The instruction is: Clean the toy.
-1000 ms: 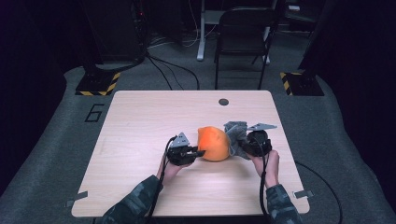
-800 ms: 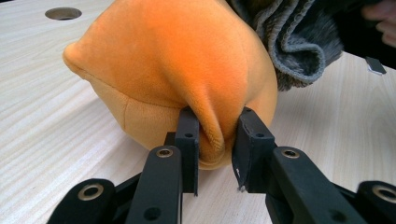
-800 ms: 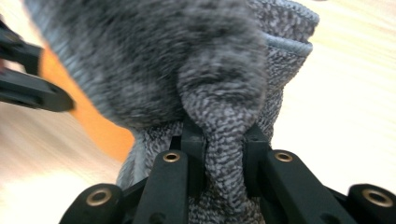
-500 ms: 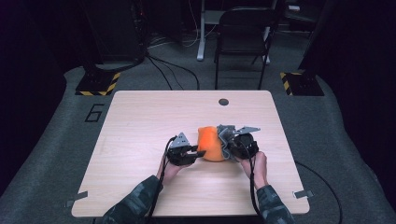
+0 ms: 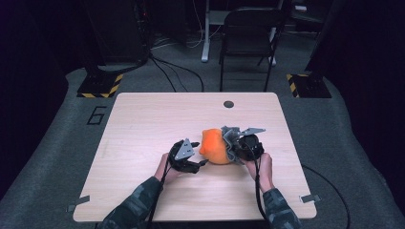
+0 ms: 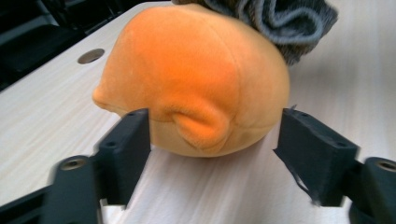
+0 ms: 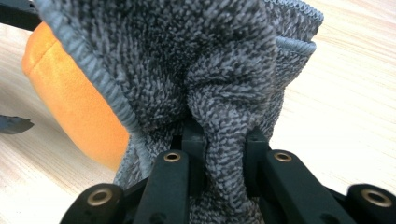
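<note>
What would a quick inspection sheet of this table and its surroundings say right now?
Surface: pale wooden table with a round dark grommet near the far edge.
Job's things: orange plush toy lying on the table; grey knitted cloth draped against it.
Clutter: nothing seen.
Grippers: left gripper open, its jaws have just been opening, fingers standing either side of the plush toy without pressing; right gripper shut on the grey knitted cloth.
Cables: one trails back from each gripper along the forearm; more lie on the floor.
Surroundings: dark room, grey carpet, black chair behind the table, yellow-black striped markers.
</note>
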`<state>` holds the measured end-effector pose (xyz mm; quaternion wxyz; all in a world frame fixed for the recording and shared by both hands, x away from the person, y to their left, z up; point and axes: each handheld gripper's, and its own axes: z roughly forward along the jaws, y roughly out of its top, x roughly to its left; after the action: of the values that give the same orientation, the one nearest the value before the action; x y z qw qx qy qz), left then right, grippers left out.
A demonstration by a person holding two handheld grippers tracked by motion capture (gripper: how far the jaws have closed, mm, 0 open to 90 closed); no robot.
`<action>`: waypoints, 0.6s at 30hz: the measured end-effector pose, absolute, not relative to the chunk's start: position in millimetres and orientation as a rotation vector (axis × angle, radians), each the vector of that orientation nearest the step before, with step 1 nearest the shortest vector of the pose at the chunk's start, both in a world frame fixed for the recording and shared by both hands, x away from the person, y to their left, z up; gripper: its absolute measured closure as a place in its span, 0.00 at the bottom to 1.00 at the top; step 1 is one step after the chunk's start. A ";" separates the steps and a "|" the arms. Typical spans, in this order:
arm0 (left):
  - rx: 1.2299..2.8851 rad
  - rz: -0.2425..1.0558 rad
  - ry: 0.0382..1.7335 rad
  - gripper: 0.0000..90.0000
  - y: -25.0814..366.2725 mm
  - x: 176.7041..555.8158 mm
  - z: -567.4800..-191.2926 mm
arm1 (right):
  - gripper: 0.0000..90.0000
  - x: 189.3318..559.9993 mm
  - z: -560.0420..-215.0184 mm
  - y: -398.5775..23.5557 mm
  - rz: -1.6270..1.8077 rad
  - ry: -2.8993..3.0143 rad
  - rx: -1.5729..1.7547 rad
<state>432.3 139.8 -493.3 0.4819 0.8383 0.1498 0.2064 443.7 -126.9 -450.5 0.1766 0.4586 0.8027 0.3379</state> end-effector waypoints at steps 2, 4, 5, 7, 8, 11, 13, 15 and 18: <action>2.062 0.524 0.357 0.26 138.5 433.1 -495.1 | 0.86 445.0 -450.2 -126.8 0.957 2.276 1.298; 2.088 0.548 0.329 0.24 136.4 433.9 -498.1 | 0.86 446.1 -450.1 -126.5 0.960 2.279 1.300; 2.088 0.548 0.329 0.24 136.4 433.9 -498.1 | 0.86 446.1 -450.1 -126.5 0.960 2.279 1.300; 2.116 0.576 0.305 0.22 133.9 437.5 -502.5 | 0.86 447.7 -450.1 -126.0 0.959 2.278 1.311; 2.126 0.593 0.295 0.22 133.0 438.9 -503.7 | 0.86 448.0 -449.9 -126.3 0.957 2.286 1.311; 2.129 0.623 0.270 0.22 130.8 441.3 -506.1 | 0.86 450.2 -450.2 -126.4 0.960 2.291 1.296; 2.126 0.634 0.247 0.23 129.8 441.7 -506.4 | 0.86 450.6 -450.2 -125.9 0.960 2.286 1.309; 2.118 0.670 0.221 0.25 127.8 442.4 -506.3 | 0.86 451.6 -450.4 -126.5 0.958 2.293 1.303; 2.106 0.696 0.181 0.32 126.0 442.7 -508.6 | 0.86 452.2 -450.8 -127.1 0.957 2.293 1.299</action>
<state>442.7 126.0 -508.6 0.4422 0.8488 0.0728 0.2805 452.2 -127.1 -450.8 0.1681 0.4568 0.8062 0.3365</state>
